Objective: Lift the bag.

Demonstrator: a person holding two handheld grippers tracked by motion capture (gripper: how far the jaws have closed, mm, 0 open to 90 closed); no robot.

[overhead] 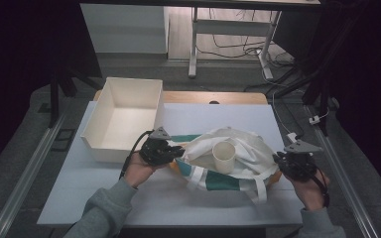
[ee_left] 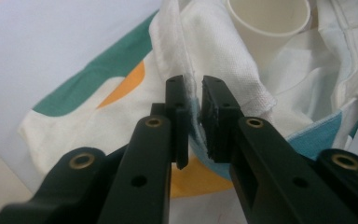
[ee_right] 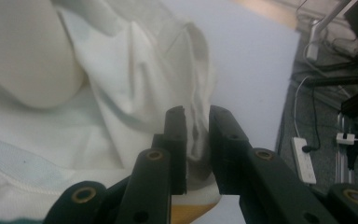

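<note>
Left hand-held gripper (overhead: 174, 150) and right hand-held gripper (overhead: 279, 159) each clamp an opposite rim of the cloth bag (overhead: 238, 153) mid-tabletop (overhead: 79, 193), keeping its mouth spread around the paper cup (overhead: 224, 156).

Cloth bag (overhead: 248, 148) showing white, with green, orange and light blue patches. Cup (overhead: 224, 156) inside looking cream. Open box (overhead: 124, 119) showing off-white. Bench (overhead: 79, 193) appearing pale grey-white. Fingers (ee_left: 214, 112) showing black, brass-coloured rivets.
</note>
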